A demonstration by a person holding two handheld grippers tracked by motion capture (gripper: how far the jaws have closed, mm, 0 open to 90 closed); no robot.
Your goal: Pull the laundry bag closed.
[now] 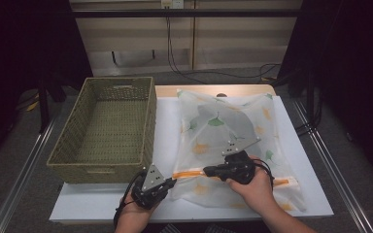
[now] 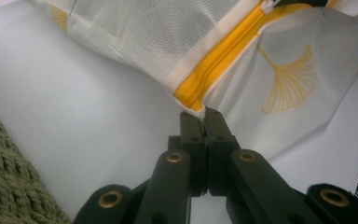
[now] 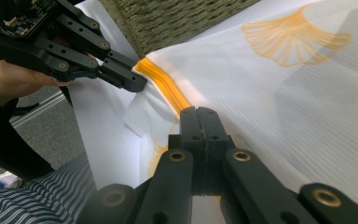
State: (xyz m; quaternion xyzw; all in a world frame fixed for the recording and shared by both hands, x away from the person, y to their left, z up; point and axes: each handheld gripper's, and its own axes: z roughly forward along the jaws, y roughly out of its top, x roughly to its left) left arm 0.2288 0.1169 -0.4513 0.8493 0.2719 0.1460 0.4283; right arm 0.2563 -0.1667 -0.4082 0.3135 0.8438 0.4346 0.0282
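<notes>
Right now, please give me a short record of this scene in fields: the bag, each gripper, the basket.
bag: white mesh laundry bag with leaf print and an orange zipper, lying on the white table
left gripper: shut on the bag's corner at the zipper's end
right gripper: shut, at the zipper line
basket: woven, green, left of the bag

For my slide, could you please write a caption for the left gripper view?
Left gripper shut on the end of the mesh bag's yellow zipper.

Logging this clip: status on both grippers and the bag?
Left gripper shut on mesh bag corner. Right gripper shut on orange zipper. Basket alongside, nothing blocking.
</notes>
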